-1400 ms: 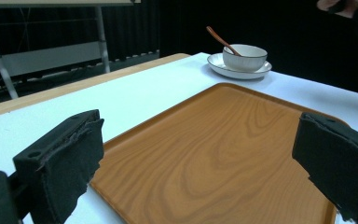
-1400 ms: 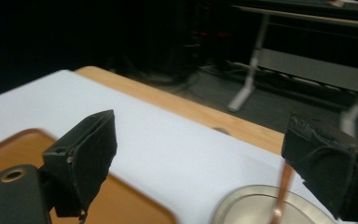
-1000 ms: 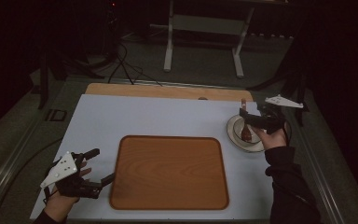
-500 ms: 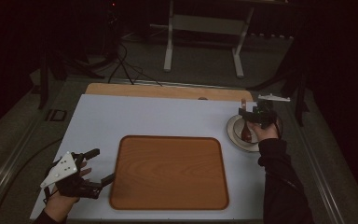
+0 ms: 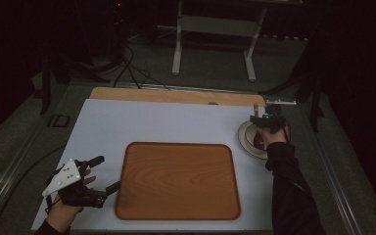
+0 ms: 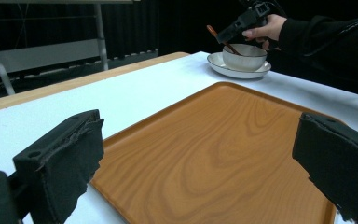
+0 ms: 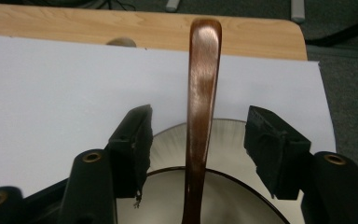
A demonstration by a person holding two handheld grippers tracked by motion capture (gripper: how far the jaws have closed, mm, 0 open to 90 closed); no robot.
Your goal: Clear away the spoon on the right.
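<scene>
Brown glossy spoon handle (image 7: 201, 107) stands up from white ceramic bowl (image 6: 244, 56) on white saucer (image 6: 237, 71), far right of pale blue table mat (image 5: 166, 125). Right gripper (image 7: 198, 140) straddles handle, jaws just been closing, handle between pads but gaps both sides: not gripped yet. Best to centre, close squarely on handle, lift straight to avoid tipping bowl. Left gripper (image 5: 103, 174) spread wide, empty, beside orange wooden tray (image 5: 178, 180). No readable writing or brands.

On the table: one wooden tray (image 5: 177, 180), one bowl (image 6: 244, 57), one saucer (image 6: 238, 72), one brown spoon (image 7: 201, 107).
</scene>
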